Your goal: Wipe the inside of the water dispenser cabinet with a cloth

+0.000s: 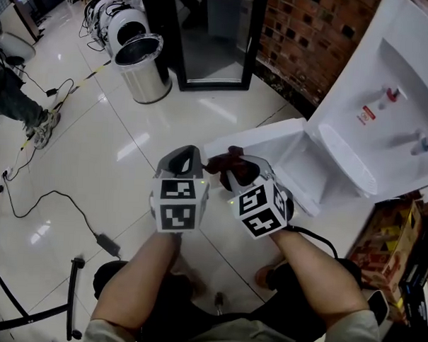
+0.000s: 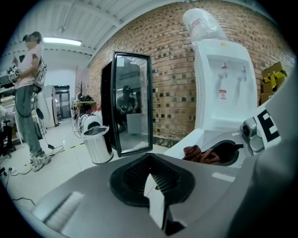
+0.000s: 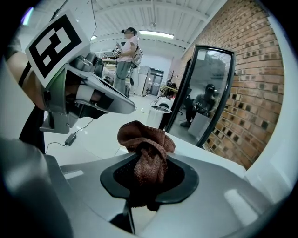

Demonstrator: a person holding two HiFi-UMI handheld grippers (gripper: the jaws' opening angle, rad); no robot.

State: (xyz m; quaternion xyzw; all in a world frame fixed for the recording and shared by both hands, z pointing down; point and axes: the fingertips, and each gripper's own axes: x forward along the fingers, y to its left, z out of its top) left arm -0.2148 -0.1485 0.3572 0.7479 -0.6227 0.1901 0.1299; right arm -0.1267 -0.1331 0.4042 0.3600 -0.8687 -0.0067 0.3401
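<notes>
The right gripper point(image 3: 148, 173) has its jaws closed on a brown-red cloth point(image 3: 146, 144). The cloth is bunched between the two pads, and its upper fold stands out past the jaw tips. The left gripper point(image 2: 150, 173) has its jaws closed together with nothing between them.

In the head view both grippers are in the middle of the frame, side by side, each held by a bare forearm. The left gripper point(image 1: 183, 158) is just beside the right gripper point(image 1: 237, 169), and the cloth point(image 1: 225, 160) shows dark between their tips.

The white water dispenser point(image 1: 394, 89) fills the right side of the frame. Its lower cabinet point(image 1: 302, 170) is open, and the door point(image 1: 261, 140) is swung out toward the grippers. The cloth is in front of this opening, not inside it.

In the upper left of the frame a metal bin point(image 1: 140, 68) stands on the shiny tiled floor point(image 1: 93, 176), beside a black-framed mirror point(image 1: 213, 39) that leans by the brick wall point(image 1: 312, 29).
</notes>
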